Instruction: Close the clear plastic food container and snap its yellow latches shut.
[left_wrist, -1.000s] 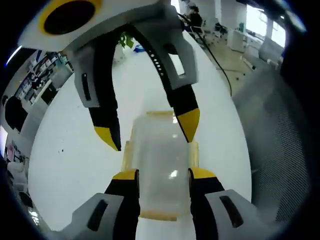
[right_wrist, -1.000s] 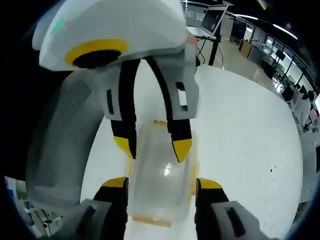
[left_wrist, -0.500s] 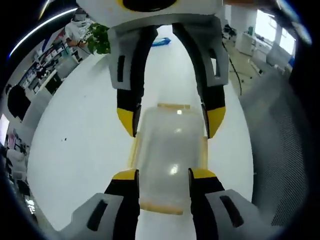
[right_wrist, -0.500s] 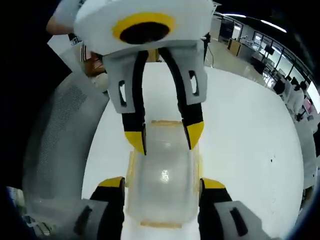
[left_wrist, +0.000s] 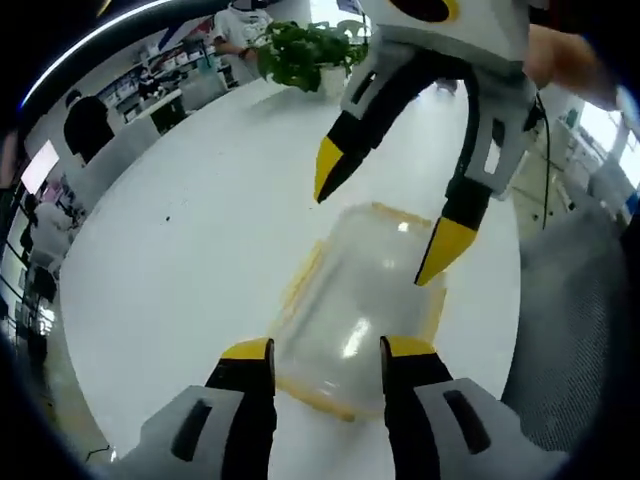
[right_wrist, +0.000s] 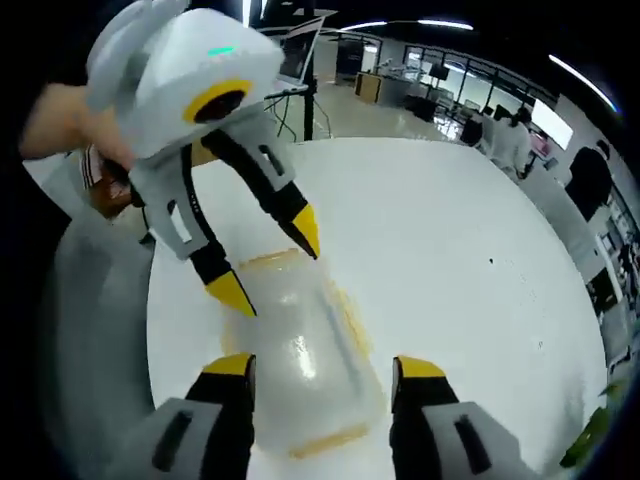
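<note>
On white table (left_wrist: 180, 230): 1 clear container (left_wrist: 360, 300); 2 grippers, left gripper (left_wrist: 325, 350) and right gripper (right_wrist: 325, 365), jaws apart.

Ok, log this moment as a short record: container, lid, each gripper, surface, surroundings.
container: clear plastic food container with yellow latches, flat on the table
lid: appears on; latch state cannot be told
left gripper: open, jaws astride the container's near end
right gripper: open, over the opposite end
surface: white table
surroundings: potted plant; grey mesh chair
</note>
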